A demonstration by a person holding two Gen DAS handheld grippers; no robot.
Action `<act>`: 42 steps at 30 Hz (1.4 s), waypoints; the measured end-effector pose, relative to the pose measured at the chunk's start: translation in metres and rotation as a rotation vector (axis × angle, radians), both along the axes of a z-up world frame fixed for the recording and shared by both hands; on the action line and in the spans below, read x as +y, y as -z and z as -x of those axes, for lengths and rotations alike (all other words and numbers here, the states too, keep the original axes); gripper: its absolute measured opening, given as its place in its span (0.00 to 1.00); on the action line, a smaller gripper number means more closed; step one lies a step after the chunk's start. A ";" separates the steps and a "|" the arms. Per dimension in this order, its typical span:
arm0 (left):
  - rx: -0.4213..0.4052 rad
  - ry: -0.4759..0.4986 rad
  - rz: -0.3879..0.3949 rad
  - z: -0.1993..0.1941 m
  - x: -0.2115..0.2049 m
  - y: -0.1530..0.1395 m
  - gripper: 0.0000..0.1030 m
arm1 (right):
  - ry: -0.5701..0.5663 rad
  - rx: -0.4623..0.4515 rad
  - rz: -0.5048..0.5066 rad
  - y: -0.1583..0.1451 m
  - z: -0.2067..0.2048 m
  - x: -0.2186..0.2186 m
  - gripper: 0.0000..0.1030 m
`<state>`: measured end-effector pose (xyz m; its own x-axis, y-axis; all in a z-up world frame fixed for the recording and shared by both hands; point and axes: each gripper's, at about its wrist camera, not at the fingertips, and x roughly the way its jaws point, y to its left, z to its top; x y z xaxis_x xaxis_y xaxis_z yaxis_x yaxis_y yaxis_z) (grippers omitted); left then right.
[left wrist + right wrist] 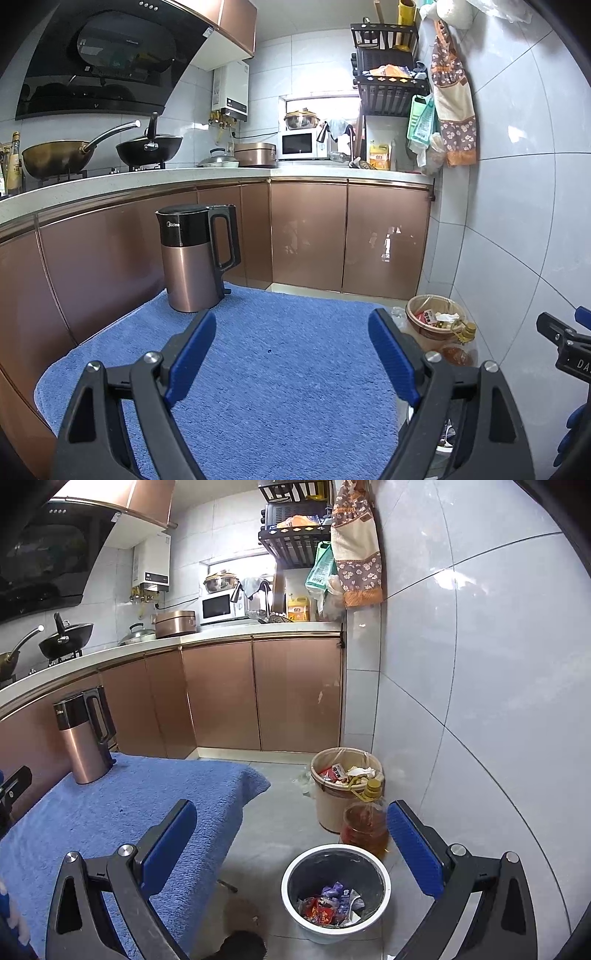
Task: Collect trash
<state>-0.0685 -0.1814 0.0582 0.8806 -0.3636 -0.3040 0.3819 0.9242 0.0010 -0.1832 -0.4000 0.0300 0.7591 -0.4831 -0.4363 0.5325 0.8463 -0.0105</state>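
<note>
My right gripper [291, 819] is open and empty, held above a dark bin with a white rim [384, 880] on the floor. Crumpled wrappers [330, 904] lie in the bottom of that bin. A beige bin [328, 808] full of trash stands behind it; it also shows in the left wrist view [424, 328]. My left gripper [291, 328] is open and empty over the blue towel [288, 339] on the table. The towel also shows in the right wrist view [129, 805]; no trash shows on it.
A copper and black kettle [195, 254] stands at the towel's far left corner. A bottle of amber oil [364, 825] stands between the two bins. Copper cabinets [306, 236] and a tiled wall [480, 701] close the room.
</note>
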 end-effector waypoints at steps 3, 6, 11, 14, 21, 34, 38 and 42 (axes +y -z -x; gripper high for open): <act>-0.006 -0.001 -0.002 0.002 0.000 -0.001 0.82 | 0.003 -0.002 0.002 -0.001 0.001 -0.001 1.00; -0.010 -0.006 0.000 0.003 0.000 -0.001 0.82 | 0.012 -0.006 0.007 -0.003 0.003 -0.001 1.00; -0.011 -0.017 -0.003 0.003 0.000 -0.001 0.82 | 0.020 -0.010 0.011 -0.004 0.006 -0.002 1.00; -0.008 -0.021 -0.003 0.003 0.001 -0.001 0.82 | 0.019 -0.010 0.012 -0.005 0.006 -0.002 1.00; -0.008 -0.034 -0.009 0.004 0.001 -0.002 0.82 | 0.019 -0.010 0.014 -0.005 0.007 -0.002 1.00; -0.032 -0.049 -0.027 0.010 -0.001 -0.003 0.82 | 0.021 -0.013 0.012 -0.005 0.008 -0.003 1.00; -0.026 -0.054 -0.029 0.009 -0.001 -0.001 0.82 | 0.027 -0.017 0.012 -0.007 0.010 -0.004 1.00; -0.021 -0.056 -0.031 0.008 0.000 0.000 0.82 | 0.034 -0.017 0.012 -0.009 0.010 -0.006 1.00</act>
